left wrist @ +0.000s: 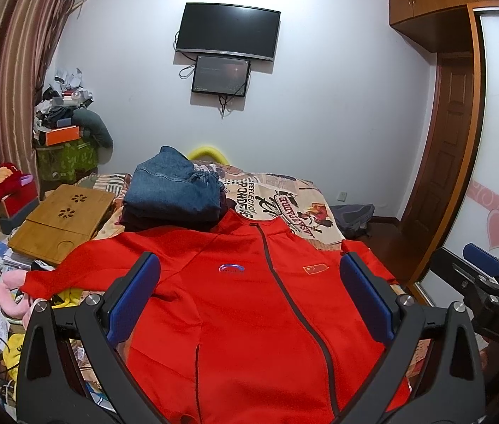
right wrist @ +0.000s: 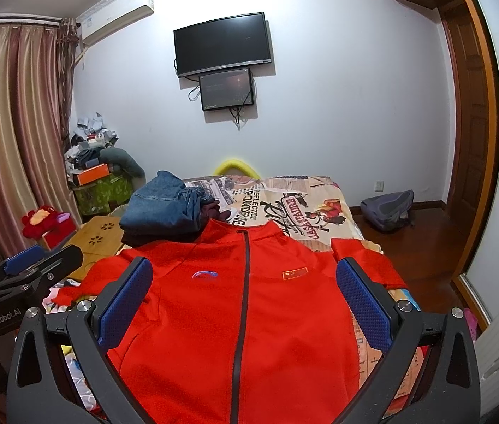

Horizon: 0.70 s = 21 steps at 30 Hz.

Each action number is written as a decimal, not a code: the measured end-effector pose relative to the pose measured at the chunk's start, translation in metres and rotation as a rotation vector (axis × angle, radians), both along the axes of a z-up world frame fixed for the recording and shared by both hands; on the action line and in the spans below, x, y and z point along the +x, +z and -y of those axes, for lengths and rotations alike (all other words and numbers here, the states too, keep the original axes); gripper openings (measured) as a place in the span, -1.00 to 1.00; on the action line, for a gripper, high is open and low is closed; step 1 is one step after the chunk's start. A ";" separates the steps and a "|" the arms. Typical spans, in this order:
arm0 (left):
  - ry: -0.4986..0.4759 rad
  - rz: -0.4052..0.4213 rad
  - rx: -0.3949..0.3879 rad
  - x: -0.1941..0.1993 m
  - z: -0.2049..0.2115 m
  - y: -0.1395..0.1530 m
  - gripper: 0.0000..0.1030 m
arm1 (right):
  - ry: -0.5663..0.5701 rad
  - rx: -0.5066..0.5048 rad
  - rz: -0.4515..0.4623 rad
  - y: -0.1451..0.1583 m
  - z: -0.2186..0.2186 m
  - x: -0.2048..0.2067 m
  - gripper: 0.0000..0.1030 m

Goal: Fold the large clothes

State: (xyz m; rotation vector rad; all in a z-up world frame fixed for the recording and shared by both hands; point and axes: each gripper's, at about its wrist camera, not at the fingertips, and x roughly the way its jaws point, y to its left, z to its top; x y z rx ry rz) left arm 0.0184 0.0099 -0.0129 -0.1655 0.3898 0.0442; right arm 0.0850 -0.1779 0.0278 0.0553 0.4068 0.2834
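A red zip-up jacket [left wrist: 249, 300] lies face up on the bed, collar away from me, zipper closed, sleeves spread to both sides. It also shows in the right wrist view [right wrist: 235, 304]. My left gripper [left wrist: 249, 289] is open and empty, held above the jacket's chest. My right gripper [right wrist: 244, 289] is open and empty too, above the same chest area. The right gripper shows at the right edge of the left wrist view [left wrist: 486, 275]; the left gripper shows at the left edge of the right wrist view [right wrist: 27, 275].
A stack of folded clothes topped with blue jeans [left wrist: 175, 187] sits on the bed beyond the collar. A bamboo lap tray [left wrist: 62, 222] lies left of the bed among clutter. A grey backpack [right wrist: 387, 208] is on the floor at right. The bed's patterned sheet [left wrist: 284, 205] extends to the wall.
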 end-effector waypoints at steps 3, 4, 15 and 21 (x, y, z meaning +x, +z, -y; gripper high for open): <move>-0.001 -0.003 0.002 0.001 0.000 -0.001 0.98 | 0.000 0.000 -0.002 0.000 0.000 0.000 1.00; -0.002 -0.003 0.003 0.001 0.000 -0.001 0.98 | 0.000 0.000 -0.002 0.000 0.000 0.000 1.00; -0.005 0.000 0.016 0.002 0.002 -0.005 0.98 | 0.001 -0.003 -0.007 0.000 0.000 0.001 1.00; -0.007 -0.007 0.014 0.003 -0.001 -0.008 0.98 | 0.001 -0.008 -0.012 -0.002 0.000 0.003 1.00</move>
